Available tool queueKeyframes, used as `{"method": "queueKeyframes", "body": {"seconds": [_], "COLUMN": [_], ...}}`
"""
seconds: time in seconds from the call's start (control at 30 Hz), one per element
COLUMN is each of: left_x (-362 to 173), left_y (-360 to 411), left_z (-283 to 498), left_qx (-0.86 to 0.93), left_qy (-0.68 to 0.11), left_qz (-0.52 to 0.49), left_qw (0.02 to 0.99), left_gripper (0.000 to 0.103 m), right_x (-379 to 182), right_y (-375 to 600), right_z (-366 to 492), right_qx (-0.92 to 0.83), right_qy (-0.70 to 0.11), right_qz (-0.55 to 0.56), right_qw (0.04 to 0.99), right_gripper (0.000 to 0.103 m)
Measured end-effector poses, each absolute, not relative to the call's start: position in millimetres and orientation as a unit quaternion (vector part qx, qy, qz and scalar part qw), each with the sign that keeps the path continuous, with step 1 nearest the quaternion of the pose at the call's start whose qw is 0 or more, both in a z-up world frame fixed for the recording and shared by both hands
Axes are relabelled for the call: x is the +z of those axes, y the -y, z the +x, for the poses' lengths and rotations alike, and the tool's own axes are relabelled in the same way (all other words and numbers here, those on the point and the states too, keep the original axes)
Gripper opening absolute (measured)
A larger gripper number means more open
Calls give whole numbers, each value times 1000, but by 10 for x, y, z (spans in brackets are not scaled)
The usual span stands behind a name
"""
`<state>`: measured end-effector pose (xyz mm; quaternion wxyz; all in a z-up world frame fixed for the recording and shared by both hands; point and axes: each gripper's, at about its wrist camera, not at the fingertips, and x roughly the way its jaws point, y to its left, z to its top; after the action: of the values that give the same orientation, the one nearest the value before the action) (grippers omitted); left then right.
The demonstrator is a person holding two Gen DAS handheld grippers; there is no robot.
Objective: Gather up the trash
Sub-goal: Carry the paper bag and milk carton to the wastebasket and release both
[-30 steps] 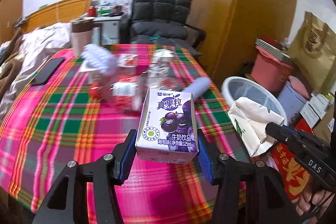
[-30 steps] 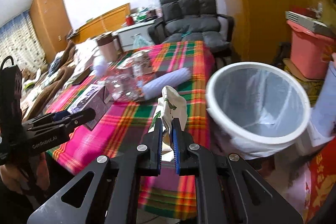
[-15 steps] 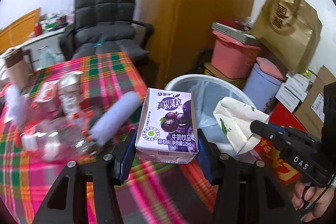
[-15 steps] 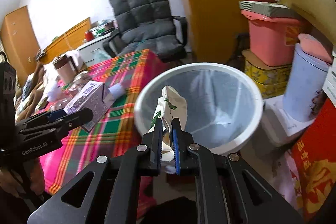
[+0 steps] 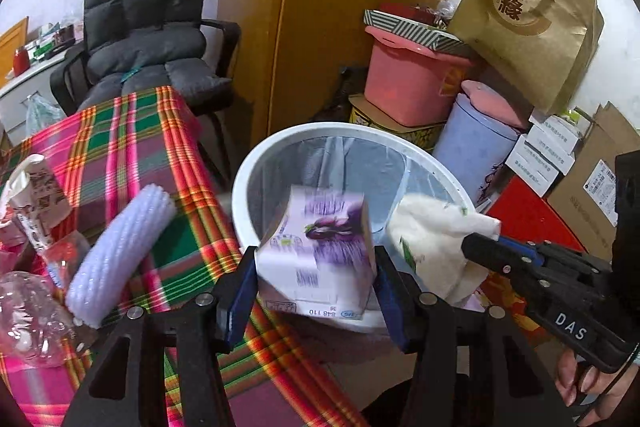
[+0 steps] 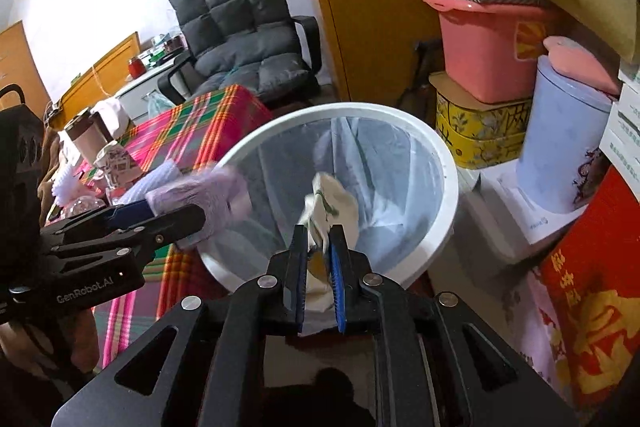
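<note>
A white bin [image 5: 248, 167] with a clear liner stands on the floor beside the table. Over its near rim, my left gripper [image 5: 312, 267] has its jaws opening. The purple grape milk carton [image 5: 320, 247] sits tilted and blurred between the blue pads, with small gaps at both sides. My right gripper [image 6: 318, 231] hangs over the bin's [image 6: 448, 163] mouth. Its jaws are just starting to open, and a crumpled white paper wrapper [image 6: 332, 199] is still pinched between them. The right wrist view shows the left gripper [image 6: 200, 217] and the blurred carton [image 6: 200, 195] at the bin's left rim.
The plaid-covered table [image 5: 120, 131] on the left holds a lilac ribbed roll [image 5: 120, 251], a clear plastic bottle [image 5: 24, 315] and other wrappers. Behind the bin stand a pink tub [image 5: 408, 83], a blue container [image 5: 476, 147], boxes and a brown paper bag [image 5: 528, 15]. A grey chair [image 5: 148, 27] is beyond the table.
Both grippers swung from over the table to over the white bin. The carton, held upright before, now tips forward and blurs between the widening left jaws. The wrapper stays in the right jaws.
</note>
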<state>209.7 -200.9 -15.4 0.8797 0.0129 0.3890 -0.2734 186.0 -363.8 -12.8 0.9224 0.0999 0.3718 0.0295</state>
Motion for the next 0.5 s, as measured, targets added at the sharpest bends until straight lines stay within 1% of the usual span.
{"method": "queueKeyframes", "body": {"seconds": [0.23, 0.33, 0.37, 0.43, 0.5], "left_x": [-131, -104, -95, -72, -57], "left_y": [2004, 1961, 1943, 1896, 1847], "left_z": [2111, 2097, 2086, 2052, 2016], "left_qx": [-270, -265, -264, -260, -256], "left_qy": [-381, -379, -378, -376, -375], "left_qz": [5, 1, -1, -5, -10], "left_qw": [885, 887, 887, 889, 891], "left_gripper": [59, 59, 60, 59, 59], "right_x": [-138, -133, -129, -118, -100], "right_y": [3676, 3670, 3672, 3659, 3638], "right_z": [1908, 1901, 1891, 1883, 1856], "right_qx": [27, 24, 24, 25, 29], "right_qy": [-374, -374, -374, -373, -369], "right_qz": [104, 101, 102, 102, 103], "right_qw": [921, 922, 922, 922, 923], "right_gripper": [20, 28, 33, 36, 36]}}
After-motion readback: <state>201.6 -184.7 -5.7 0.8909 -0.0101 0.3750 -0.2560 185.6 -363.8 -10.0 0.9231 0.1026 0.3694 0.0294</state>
